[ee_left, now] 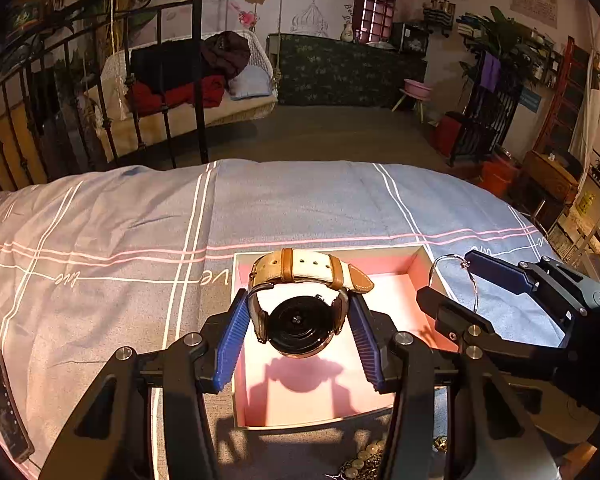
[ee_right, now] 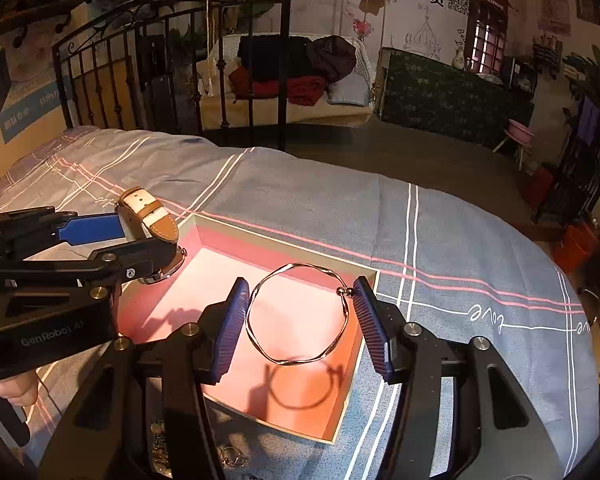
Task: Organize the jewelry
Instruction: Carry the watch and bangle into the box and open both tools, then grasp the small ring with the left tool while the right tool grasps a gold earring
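My left gripper is shut on a wristwatch with a round dark face and a tan and white leather strap, held above the pink-lined open box. The watch also shows in the right wrist view, over the box's left corner. My right gripper is shut on a thin twisted silver bangle, held above the box. In the left wrist view the right gripper holds the bangle over the box's right wall.
The box sits on a grey bed cover with white and pink lines. Loose beads and jewelry lie near me, in front of the box. A phone lies at the left. A black metal bed frame stands behind.
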The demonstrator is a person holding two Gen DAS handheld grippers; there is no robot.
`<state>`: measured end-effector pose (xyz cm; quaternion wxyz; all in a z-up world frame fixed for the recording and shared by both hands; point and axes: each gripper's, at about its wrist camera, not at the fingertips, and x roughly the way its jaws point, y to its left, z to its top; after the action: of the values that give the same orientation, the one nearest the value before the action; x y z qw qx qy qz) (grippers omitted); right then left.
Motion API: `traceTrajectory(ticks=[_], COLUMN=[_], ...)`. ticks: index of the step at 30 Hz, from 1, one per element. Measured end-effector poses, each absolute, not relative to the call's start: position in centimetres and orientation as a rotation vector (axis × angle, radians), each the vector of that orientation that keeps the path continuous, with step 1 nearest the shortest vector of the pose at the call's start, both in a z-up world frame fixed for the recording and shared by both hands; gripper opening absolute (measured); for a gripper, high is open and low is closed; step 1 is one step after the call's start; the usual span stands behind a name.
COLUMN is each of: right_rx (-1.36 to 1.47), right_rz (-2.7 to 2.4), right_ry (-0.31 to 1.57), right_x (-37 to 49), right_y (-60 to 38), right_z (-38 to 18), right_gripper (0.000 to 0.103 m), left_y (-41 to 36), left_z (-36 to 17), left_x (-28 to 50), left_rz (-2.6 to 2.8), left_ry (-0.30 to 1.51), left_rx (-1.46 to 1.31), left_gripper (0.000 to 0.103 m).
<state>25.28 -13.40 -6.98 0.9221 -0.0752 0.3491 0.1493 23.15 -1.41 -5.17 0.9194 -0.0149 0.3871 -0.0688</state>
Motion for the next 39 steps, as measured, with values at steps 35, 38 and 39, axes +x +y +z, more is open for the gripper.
traceTrajectory(ticks=[35, 38, 39], right_rx=[-0.216, -0.208, -0.204], right_rz=[0.268, 0.275, 0.276], right_ry=[0.715, 0.695, 0.684], right_x=[23.0, 21.8, 21.2], right_y=[-14.2, -14.4, -14.5], right_z=[-8.5, -7.7, -7.5], right_gripper=[0.085, 0.086, 0.086], left_y=[-2.1, -1.8, -1.8], left_z=[-3.7, -3.6, -3.4], left_x=[22.7, 21.4, 20.9], left_rz=[-0.131, -0.142, -0.145], left_ry=[0.759, 0.749, 0.742], left_rx=[-0.029, -0.044, -0.049], left_gripper=[0.089, 0.089, 0.09])
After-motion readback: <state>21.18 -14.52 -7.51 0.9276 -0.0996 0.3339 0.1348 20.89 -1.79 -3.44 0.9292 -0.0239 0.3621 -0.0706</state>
